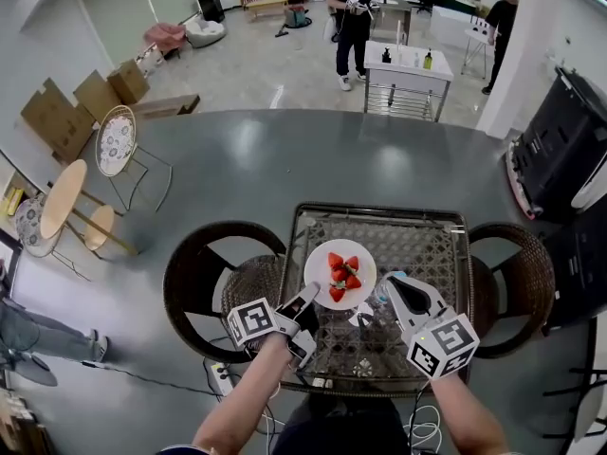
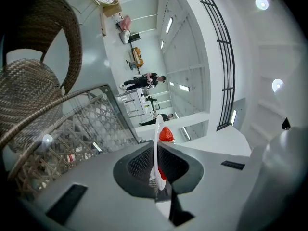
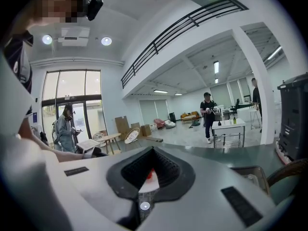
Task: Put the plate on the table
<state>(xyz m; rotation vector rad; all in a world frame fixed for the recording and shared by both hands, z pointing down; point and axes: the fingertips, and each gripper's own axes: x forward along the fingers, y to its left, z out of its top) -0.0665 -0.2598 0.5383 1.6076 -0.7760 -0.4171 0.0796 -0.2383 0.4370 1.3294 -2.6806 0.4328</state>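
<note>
A white plate (image 1: 318,257) with several strawberries (image 1: 342,273) is over the left-centre of the glass-topped wicker table (image 1: 417,245). I cannot tell whether it rests on the glass. My left gripper (image 1: 308,299) is shut on the plate's near-left rim. In the left gripper view the plate (image 2: 157,131) stands edge-on between the pads, with a strawberry (image 2: 166,134) beyond it. My right gripper (image 1: 387,281) is shut, its tips just beside the plate's right rim. In the right gripper view (image 3: 151,170) only a sliver of the white plate (image 3: 148,185) shows below the tips.
Round wicker chairs stand at the table's left (image 1: 204,273) and right (image 1: 520,273). A black case (image 1: 560,140) sits at the right. Far back are a white cart (image 1: 408,76), cardboard boxes (image 1: 57,112) and two standing people (image 1: 353,17).
</note>
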